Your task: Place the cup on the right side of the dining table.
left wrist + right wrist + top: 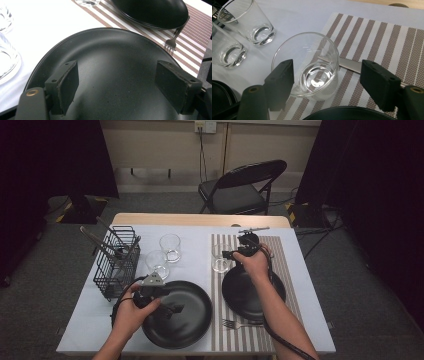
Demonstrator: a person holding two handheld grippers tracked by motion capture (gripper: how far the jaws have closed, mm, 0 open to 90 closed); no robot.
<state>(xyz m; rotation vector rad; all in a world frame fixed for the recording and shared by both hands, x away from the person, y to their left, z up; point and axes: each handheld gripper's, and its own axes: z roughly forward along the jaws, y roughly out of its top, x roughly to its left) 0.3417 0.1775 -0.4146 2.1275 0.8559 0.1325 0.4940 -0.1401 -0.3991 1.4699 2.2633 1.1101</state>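
Nearest the person, the left hand-held gripper hovers over the wide black plate, its jaws spread with nothing between them; the plate is matte, round and shallow, with a raised rim, and lies on the white surface. Just beyond, on the brown-and-white striped woven placemat, lie a metal fork and a second black plate. Farther on, the right hand-held gripper stands with its jaws spread on either side of a clear, smooth-walled glass tumbler, whose base sits on the placemat's left edge; the pads appear clear of the glass. A flat steel knife blade lies just behind the tumbler. The likely trouble here: a jaw pad catching the thin rim could tip the slick glass, or knock it against the knife. Beyond, two more tumblers stand near each other on the cloth, beside a black wire basket holding utensils.
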